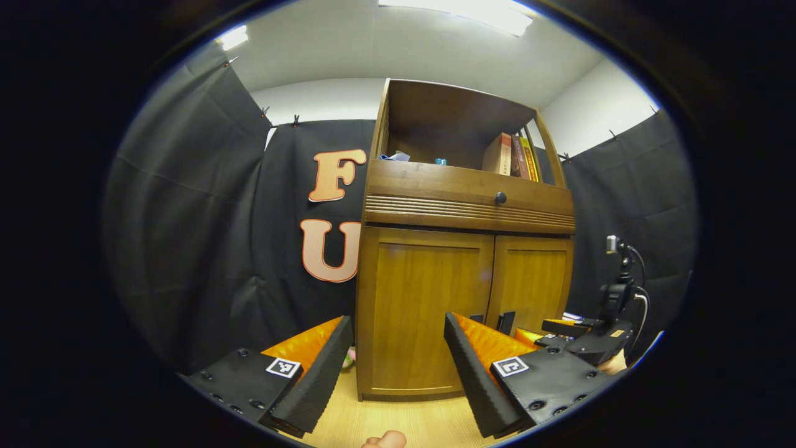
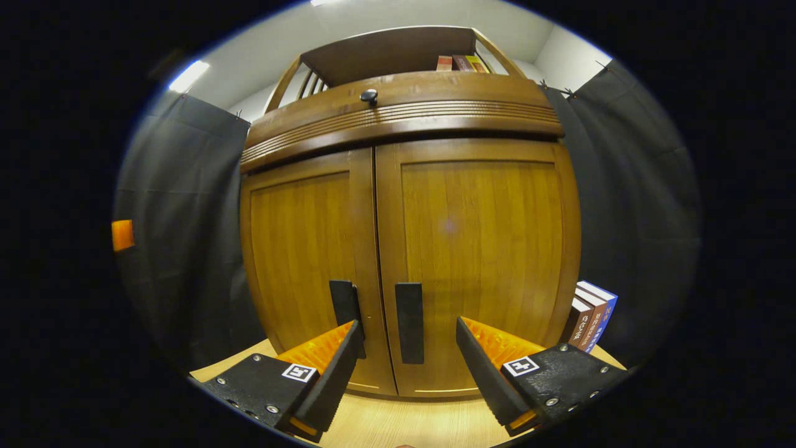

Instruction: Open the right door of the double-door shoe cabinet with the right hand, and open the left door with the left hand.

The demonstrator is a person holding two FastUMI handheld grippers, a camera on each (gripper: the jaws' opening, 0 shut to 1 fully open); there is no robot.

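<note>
Standing shut on the pale wood floor (image 2: 398,423), the shoe cabinet (image 2: 410,205) faced both cams, its right door (image 2: 479,249) and left door (image 2: 298,249) meeting at a centre seam. Judged as stiff wooden panels on side hinges: rigid, prob. light to swing, smooth faces w/ no grip, so the only hold is the dark vertical handles. The right handle (image 2: 409,322) sat just right of the seam, low on the door; the left handle (image 2: 344,308) just left of it. A pinch across the handle then an arc pull outward looked right. The right gripper (image 2: 404,367) was spread wide, empty, the right handle lined up between its fingers but apart from them. The left gripper (image 1: 398,367) was also wide, empty, near the cabinet's left door (image 1: 429,298), touching nothing. Books (image 2: 591,314) leaned beside the cabinet's right wall.
</note>
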